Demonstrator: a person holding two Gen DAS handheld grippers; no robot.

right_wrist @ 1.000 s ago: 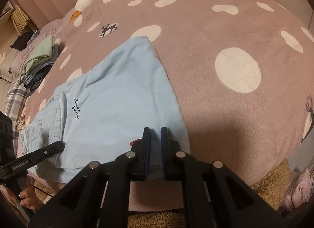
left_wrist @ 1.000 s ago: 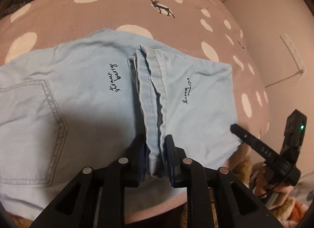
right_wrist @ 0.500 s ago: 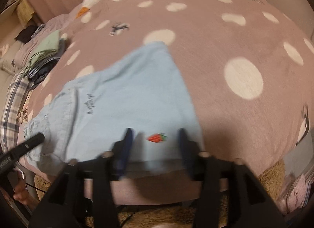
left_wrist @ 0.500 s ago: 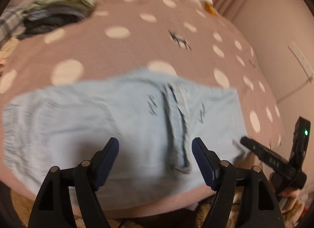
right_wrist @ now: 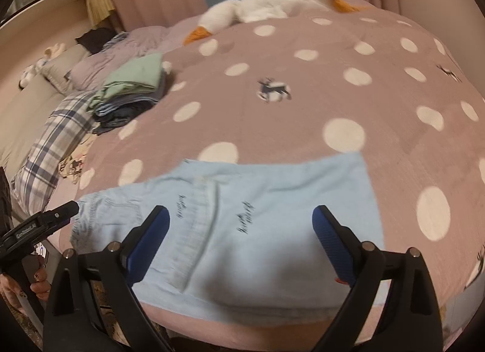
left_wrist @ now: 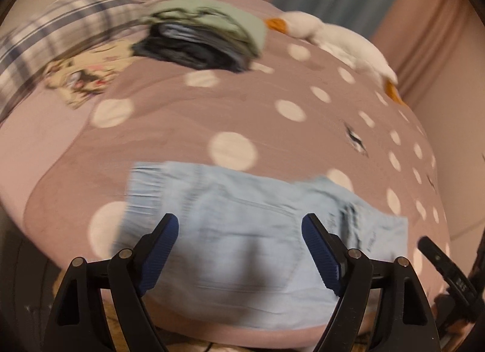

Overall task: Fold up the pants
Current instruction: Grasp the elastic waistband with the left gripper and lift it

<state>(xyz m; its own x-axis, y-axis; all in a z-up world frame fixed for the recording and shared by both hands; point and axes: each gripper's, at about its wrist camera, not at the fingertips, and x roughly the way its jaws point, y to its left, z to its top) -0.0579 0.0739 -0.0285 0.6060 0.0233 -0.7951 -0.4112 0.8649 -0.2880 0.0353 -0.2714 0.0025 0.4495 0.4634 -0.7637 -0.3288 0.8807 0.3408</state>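
Observation:
Light blue pants point(left_wrist: 242, 230) lie folded flat near the front edge of a bed with a mauve polka-dot cover point(left_wrist: 242, 109). They also show in the right wrist view point(right_wrist: 257, 230), with the leg hems lying across the middle and black script printed on the cloth. My left gripper point(left_wrist: 239, 249) is open and empty, raised above the waistband end of the pants. My right gripper point(right_wrist: 239, 243) is open and empty above the other end. The left gripper's tip point(right_wrist: 45, 221) shows at the left of the right wrist view.
A stack of folded clothes point(right_wrist: 133, 91) with a green piece on top sits farther back on the bed. A white goose plush point(right_wrist: 266, 3) lies at the far end. A plaid pillow point(right_wrist: 54, 139) lies at the left. Curtains hang behind.
Both grippers were shut on the pants a second ago. They have opened, let go, and pulled up and back, so more of the bed shows.

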